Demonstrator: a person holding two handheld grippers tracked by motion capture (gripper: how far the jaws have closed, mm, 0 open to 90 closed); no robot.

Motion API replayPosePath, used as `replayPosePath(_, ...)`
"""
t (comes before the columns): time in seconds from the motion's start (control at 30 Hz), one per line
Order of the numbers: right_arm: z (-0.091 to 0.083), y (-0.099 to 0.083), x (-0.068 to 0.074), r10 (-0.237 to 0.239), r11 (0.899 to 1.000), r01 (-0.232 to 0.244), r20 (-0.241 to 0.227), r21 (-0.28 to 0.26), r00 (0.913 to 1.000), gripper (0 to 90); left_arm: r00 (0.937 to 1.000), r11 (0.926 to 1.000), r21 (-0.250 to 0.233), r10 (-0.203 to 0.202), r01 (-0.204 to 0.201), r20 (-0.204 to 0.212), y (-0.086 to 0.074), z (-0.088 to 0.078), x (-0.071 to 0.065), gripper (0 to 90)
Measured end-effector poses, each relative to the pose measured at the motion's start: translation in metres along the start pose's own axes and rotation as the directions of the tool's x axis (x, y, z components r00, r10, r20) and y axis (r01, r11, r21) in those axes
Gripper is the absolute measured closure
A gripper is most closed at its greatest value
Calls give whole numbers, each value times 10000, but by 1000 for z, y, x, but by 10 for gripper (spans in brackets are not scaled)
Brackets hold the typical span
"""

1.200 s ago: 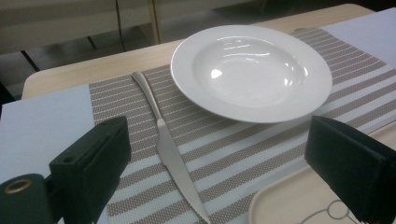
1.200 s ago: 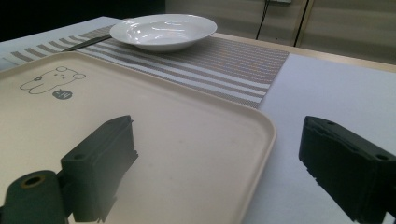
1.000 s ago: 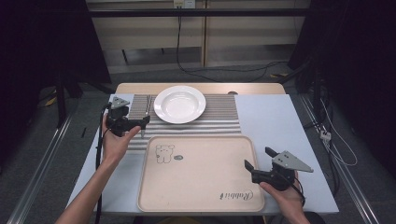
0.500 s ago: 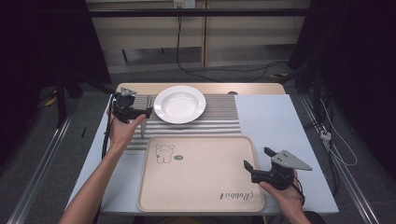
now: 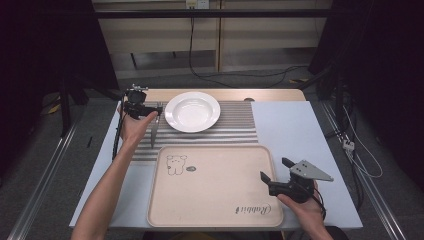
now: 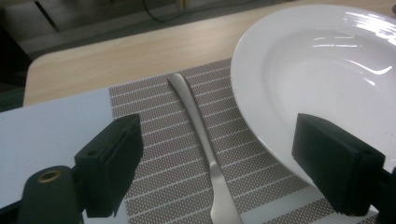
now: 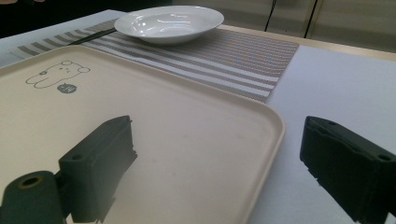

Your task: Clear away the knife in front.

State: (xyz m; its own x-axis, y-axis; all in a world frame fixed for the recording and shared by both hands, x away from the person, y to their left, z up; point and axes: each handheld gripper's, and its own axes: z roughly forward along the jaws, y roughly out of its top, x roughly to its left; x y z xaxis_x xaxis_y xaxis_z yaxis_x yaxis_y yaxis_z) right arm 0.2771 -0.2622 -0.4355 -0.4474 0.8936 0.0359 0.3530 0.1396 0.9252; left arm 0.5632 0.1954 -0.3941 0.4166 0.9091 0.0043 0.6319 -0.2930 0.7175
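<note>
Left gripper (image 6: pixel 217 154): jaws spread and just been narrowing, nothing pinched; the slim matte silver utensil handle (image 6: pixel 205 140) lies between them, untouched.
Utensil: flat on the brown-and-white striped woven placemat (image 6: pixel 163 154), just beside the round white ceramic plate (image 6: pixel 327 70).
Right gripper (image 7: pixel 219 163): jaws wide apart, empty, straddling the corner rim of the beige plastic tray (image 7: pixel 268 135).

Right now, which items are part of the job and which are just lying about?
In play: left gripper, open over the metal utensil on the striped placemat.
Lying about: white plate, beige tray, right gripper, open at the tray's edge.
</note>
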Motion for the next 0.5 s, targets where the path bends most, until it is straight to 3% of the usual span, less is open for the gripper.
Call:
replayPosePath(0.13, 0, 0, 0, -5, 10000, 5, 10, 11, 10000, 98, 9997, 9997, 225, 23, -17, -252, 1, 11, 3, 227)
replayPosePath(0.23, 0, 0, 0, -45, 10000, 45, -21, 15, 10000, 98, 9993, 9985, 408, -368, 370, -70, 0, 17, 7, 271)
replayPosePath(0.33, 0, 0, 0, -59, 10000, 59, -21, 23, 10000, 98, 9990, 9964, 836, -105, 140, -424, 1, 25, 8, 294)
replayPosePath(0.4, 1, 0, 1, -88, 10000, 88, -18, 42, 10000, 98, 9992, 9959, 853, -287, 309, -273, 1, 31, 10, 368)
replayPosePath(0.5, 0, 0, 1, -104, 9999, 104, -23, 39, 9999, 98, 9987, 9925, 1204, -143, 202, -497, -1, 40, 10, 382)
